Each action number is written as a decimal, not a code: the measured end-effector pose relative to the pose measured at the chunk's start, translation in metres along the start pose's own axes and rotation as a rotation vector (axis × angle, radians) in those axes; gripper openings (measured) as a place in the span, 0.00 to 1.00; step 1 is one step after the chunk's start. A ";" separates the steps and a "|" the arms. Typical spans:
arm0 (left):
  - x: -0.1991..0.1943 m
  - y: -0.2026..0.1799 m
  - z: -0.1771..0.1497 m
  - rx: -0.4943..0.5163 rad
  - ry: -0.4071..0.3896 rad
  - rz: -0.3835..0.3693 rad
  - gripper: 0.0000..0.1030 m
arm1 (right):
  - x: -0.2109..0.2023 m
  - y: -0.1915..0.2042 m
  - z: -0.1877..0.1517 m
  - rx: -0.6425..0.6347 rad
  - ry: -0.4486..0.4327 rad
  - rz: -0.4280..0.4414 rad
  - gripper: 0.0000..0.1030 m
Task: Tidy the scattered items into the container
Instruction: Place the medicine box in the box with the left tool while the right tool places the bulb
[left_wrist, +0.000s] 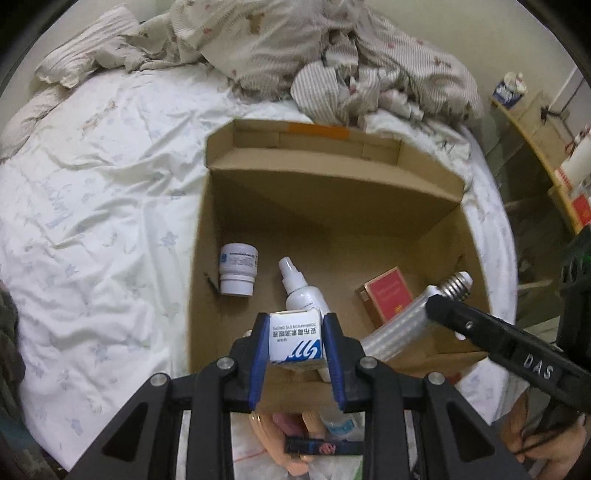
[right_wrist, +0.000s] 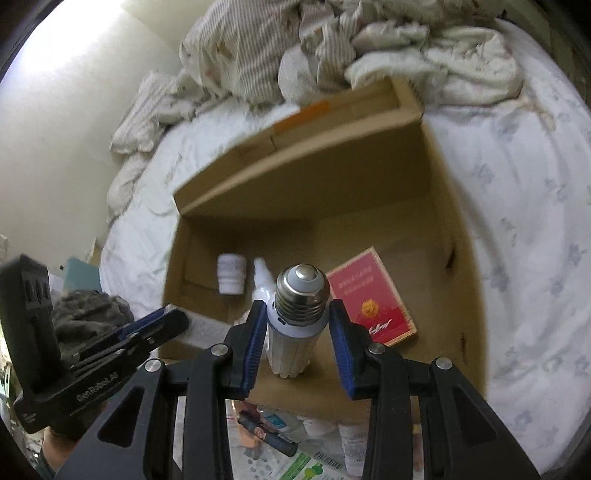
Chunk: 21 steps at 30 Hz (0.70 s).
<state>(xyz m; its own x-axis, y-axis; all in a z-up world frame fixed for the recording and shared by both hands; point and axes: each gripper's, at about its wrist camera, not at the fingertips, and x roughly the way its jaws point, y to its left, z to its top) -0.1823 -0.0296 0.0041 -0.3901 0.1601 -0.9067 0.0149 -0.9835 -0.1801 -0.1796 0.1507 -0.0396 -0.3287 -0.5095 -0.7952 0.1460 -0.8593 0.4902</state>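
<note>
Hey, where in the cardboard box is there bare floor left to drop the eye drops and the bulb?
The box floor is bare along the far wall, behind the jar, spray bottle and red pack. A smaller gap lies between bottle and pack. The near edge is crowded.

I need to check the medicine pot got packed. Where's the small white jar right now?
The white jar stands on the floor of the cardboard box at its left side in both views, just left of the white spray bottle.

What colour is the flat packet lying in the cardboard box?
Red, with gold print; the packet shows best in the right wrist view.
</note>
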 end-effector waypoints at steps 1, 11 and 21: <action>0.004 -0.002 0.000 0.011 0.005 0.004 0.28 | 0.005 0.000 -0.001 -0.008 0.010 -0.002 0.37; 0.023 -0.006 0.004 0.075 0.015 0.045 0.28 | 0.021 -0.005 -0.002 -0.096 0.039 -0.065 0.37; 0.012 -0.009 0.008 0.090 -0.002 0.077 0.38 | 0.004 -0.002 0.002 -0.082 -0.004 -0.035 0.54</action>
<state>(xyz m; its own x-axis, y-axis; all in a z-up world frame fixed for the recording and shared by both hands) -0.1941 -0.0193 -0.0021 -0.3932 0.0834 -0.9157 -0.0374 -0.9965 -0.0747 -0.1835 0.1508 -0.0430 -0.3384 -0.4789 -0.8100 0.2098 -0.8775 0.4312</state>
